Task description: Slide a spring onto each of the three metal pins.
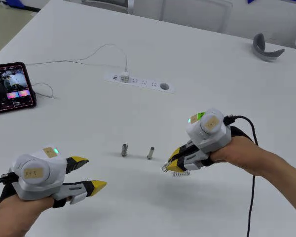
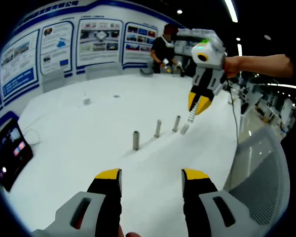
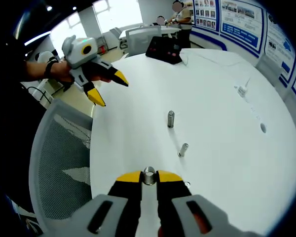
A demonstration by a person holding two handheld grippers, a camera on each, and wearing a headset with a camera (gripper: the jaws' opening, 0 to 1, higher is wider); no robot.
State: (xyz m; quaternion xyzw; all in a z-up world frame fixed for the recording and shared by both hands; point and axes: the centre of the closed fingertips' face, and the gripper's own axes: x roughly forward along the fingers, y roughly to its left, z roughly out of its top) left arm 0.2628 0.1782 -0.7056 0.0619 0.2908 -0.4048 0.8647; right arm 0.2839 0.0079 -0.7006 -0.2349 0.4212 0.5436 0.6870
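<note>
Closest in, the left gripper [image 1: 89, 173] hovers above the white table [image 1: 187, 74] with its jaws spread wide and nothing between them. Farther right, the right gripper [image 3: 148, 178] pinches a spring [image 3: 148, 174] just beside one pin [image 2: 176, 123]. Beyond it stand a bare pin [image 1: 150, 153] and a spring-wrapped pin [image 1: 124, 150].

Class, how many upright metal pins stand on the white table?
3, in a row: one end pin, the middle pin, and the last pin at the right tongs.
</note>
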